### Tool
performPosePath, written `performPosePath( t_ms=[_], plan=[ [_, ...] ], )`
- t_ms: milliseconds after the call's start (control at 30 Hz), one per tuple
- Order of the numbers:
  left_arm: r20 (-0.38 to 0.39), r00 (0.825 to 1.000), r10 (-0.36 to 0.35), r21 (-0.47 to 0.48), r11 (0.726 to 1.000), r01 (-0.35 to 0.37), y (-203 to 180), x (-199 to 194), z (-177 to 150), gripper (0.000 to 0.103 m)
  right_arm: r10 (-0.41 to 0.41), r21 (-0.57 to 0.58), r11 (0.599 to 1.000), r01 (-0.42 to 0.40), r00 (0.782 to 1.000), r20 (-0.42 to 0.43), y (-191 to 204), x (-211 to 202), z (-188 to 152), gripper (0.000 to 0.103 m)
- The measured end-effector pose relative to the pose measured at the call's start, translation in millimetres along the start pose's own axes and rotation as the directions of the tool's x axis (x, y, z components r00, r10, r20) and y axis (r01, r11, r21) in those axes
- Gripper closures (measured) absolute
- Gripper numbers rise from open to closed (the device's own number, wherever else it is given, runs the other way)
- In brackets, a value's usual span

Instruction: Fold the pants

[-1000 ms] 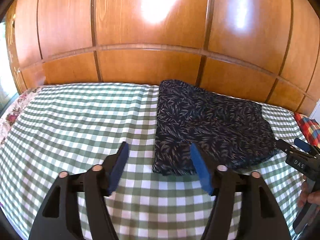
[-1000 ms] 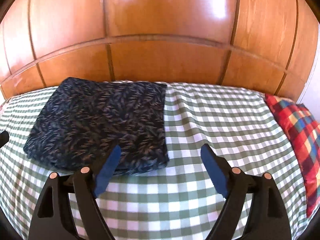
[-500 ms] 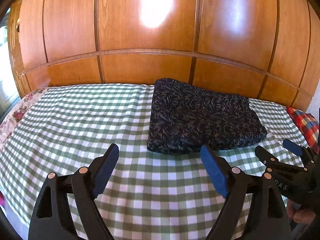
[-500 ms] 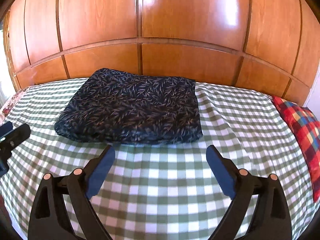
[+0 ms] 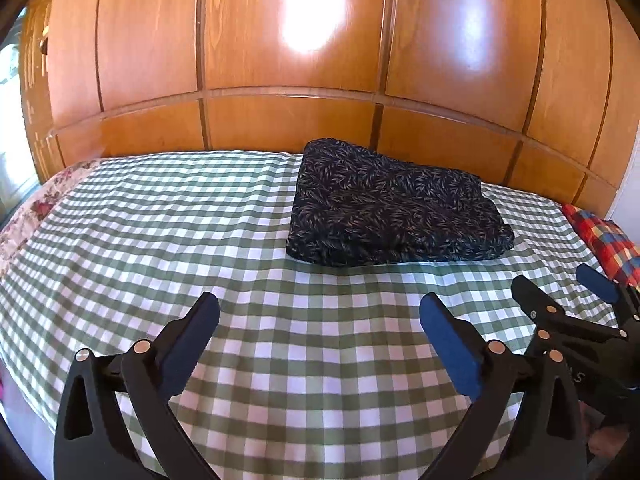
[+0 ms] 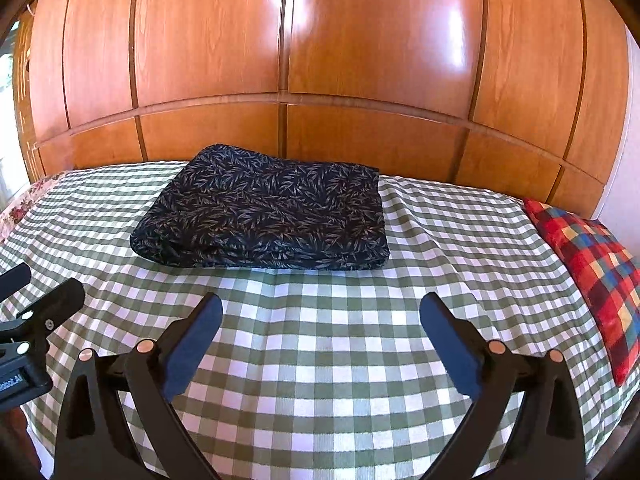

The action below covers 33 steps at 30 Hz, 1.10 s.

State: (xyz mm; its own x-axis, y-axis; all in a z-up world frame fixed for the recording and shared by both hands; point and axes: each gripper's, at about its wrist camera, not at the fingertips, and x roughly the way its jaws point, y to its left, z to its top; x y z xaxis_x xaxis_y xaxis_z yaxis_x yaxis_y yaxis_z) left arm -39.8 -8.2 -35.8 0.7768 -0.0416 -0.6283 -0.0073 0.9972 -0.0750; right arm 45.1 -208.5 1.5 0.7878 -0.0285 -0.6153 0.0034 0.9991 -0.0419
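A bed covered by a green-and-white checked sheet [image 5: 280, 248] stands against a glossy wooden panelled wall [image 6: 320, 60].

Left gripper [image 5: 320, 312]: jaws spread wide, nothing between them, blue pads [image 5: 448, 344] facing inward. It hangs above the near part of the sheet, clear of the cloth. Right gripper [image 6: 320, 312]: jaws likewise spread wide and holding nothing, above the near part of the sheet. In the left wrist view the right gripper shows at the right edge; in the right wrist view the left one shows at the left edge. The two sit side by side, apart.

Beyond both grippers, the pants [image 6: 264, 216] lie folded into a compact rectangular stack of dark fabric with a pale leaf print. The stack rests flat on the sheet toward the far side of the bed, close to the wall. Neither gripper touches it. Folded edges face the near side.

A red plaid cushion [image 6: 592, 272] lies at the right edge of the bed, well apart from the pants. A floral fabric [image 5: 36, 208] shows at the far left edge.
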Motion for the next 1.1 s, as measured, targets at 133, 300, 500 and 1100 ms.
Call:
performPosePath(
  t_ms=[133, 300, 500, 1100],
  plan=[
    [0.01, 1.0, 0.024, 0.003, 1.0, -0.024, 1, -3, -2, 0.004, -0.002, 0.006, 1.0, 0.002, 1.0, -0.01, 0, -1, -3, 0.004],
    [0.015, 0.999, 0.049, -0.007, 0.999, -0.049, 4, -5, -5, 0.004, -0.002, -0.002, 1.0, 0.002, 1.0, -0.006, 2, -3, -4, 0.004],
    [0.012, 0.999, 0.053, -0.009, 0.999, -0.053, 5, -6, -5, 0.004, -0.002, -0.003, 1.0, 0.002, 1.0, -0.004, 3, -4, -4, 0.004],
    [0.04, 0.998, 0.049, -0.005, 0.999, -0.049, 4, -12, 0, 0.004, -0.002, 0.005, 1.0, 0.002, 1.0, -0.008, 2, -5, -4, 0.004]
  ],
)
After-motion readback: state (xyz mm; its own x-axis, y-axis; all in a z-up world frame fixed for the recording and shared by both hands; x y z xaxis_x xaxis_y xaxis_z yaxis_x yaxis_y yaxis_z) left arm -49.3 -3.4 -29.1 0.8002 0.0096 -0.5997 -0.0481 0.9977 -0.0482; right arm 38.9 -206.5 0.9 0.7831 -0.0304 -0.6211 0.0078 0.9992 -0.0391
